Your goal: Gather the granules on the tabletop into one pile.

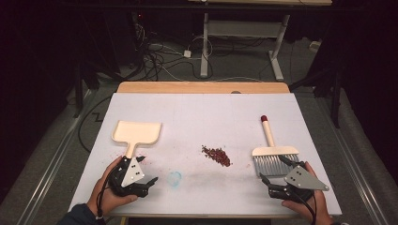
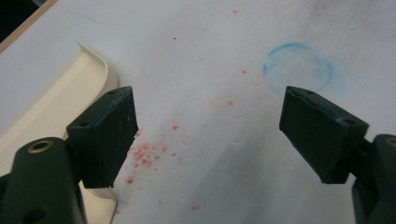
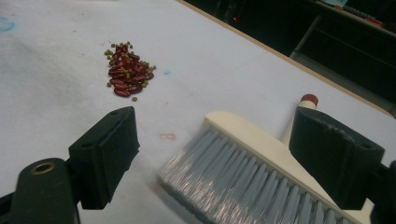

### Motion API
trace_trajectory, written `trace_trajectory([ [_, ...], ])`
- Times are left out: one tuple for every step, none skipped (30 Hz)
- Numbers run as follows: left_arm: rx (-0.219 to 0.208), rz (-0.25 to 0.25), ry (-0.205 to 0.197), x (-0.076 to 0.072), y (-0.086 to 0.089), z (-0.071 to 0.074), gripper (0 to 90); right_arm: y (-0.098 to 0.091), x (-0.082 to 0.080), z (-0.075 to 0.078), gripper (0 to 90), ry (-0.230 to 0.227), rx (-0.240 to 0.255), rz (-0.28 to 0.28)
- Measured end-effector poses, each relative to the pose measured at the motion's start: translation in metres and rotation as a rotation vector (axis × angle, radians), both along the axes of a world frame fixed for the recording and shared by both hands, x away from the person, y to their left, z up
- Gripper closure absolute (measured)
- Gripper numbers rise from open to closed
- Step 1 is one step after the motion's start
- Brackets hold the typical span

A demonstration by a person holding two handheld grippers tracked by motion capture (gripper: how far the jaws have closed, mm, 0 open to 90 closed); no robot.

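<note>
2 grippers rest near me on the white table (image 1: 202,112), both jaws spread wide and grasping nothing. I see the left gripper (image 1: 142,174) just beside the dustpan (image 1: 136,132) handle; the right gripper (image 1: 278,170) straddles the brush (image 1: 274,158) bristles. Beans (image 1: 216,155) lie between. No legible writing. My left gripper view adds a blue ring mark (image 2: 297,66) and red specks.
</note>
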State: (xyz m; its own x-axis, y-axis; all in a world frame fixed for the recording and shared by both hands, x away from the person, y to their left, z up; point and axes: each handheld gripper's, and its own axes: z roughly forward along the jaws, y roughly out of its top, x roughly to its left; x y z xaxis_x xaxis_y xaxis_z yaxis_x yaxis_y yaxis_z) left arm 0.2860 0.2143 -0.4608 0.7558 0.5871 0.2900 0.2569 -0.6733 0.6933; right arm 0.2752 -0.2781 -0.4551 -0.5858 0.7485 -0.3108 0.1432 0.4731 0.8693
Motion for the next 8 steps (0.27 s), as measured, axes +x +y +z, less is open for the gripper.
trace_trajectory([
  [0.001,0.0,0.0,0.0004,0.0,0.0001,18.3,-0.0002,0.0,-0.0001,16.4,-0.004,-0.002,0.0],
  [0.0,0.001,0.0,0.0009,-0.0001,0.0002,18.3,-0.0003,0.0,0.0,16.4,-0.004,-0.004,-0.001],
  [-0.001,0.001,0.0,0.0013,-0.0001,0.0004,18.3,-0.0003,0.0002,-0.0001,16.4,-0.005,-0.004,-0.002],
  [-0.003,0.001,0.0,0.0017,-0.0001,0.0004,18.3,-0.0005,0.0003,-0.0001,16.4,-0.006,-0.004,-0.004],
  [-0.003,0.003,0.0,0.0019,-0.0003,0.0004,18.3,-0.0008,0.0004,-0.0001,16.4,-0.007,-0.003,-0.004],
  [-0.005,0.004,0.0,0.0022,-0.0004,0.0005,18.3,-0.0011,0.0005,-0.0001,16.4,-0.007,-0.001,-0.004],
  [-0.008,0.005,-0.001,0.0025,-0.0006,0.0006,18.3,-0.0013,0.0007,-0.0001,16.4,-0.007,-0.002,-0.006],
  [-0.009,0.006,-0.002,0.0031,-0.0005,0.0008,18.3,-0.0016,0.0011,-0.0002,16.4,-0.006,-0.003,-0.006],
])
